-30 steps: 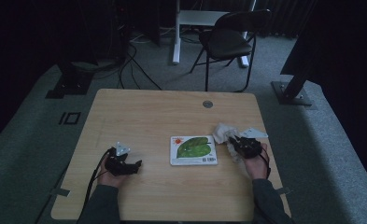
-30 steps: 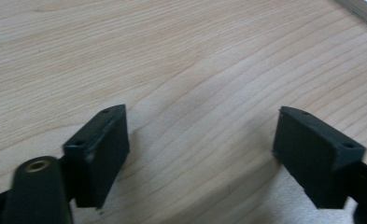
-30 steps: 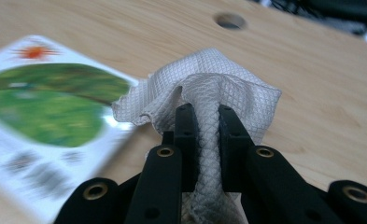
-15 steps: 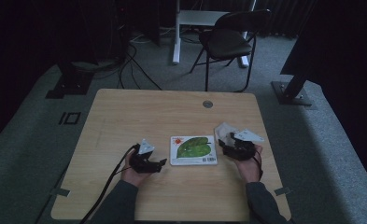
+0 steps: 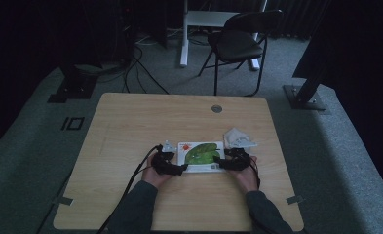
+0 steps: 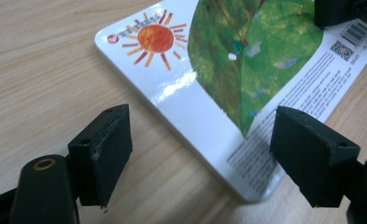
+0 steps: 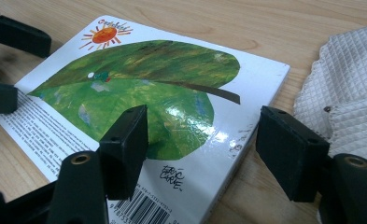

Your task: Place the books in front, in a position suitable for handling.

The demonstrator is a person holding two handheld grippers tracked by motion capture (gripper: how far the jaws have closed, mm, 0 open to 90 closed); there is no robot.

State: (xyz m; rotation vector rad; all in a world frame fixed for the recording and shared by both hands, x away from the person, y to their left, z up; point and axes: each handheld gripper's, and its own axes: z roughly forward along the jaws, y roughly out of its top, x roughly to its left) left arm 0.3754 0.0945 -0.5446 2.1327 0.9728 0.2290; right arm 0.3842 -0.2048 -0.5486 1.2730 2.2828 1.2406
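Both grippers, left [image 5: 175,168] and right [image 5: 224,163], flank the book [image 5: 200,155] on the counter [image 5: 130,126], jaws open, the right's just widened.

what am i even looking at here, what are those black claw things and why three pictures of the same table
A person sits at a wooden table holding a hand tool in each hand: a gripper with two black jaws. The left gripper and right gripper come in at either end of a picture book lying flat, back cover up, with a green leaf and an orange sun on it.

The high view is from a fixed camera above, looking down. The other two come from small cameras riding on each gripper, looking along its jaws.

Both grippers are open. The right one's jaws have just been opening; a book corner lies between them. Nothing is held. A white quilted cloth lies crumpled beside the book, at the right.
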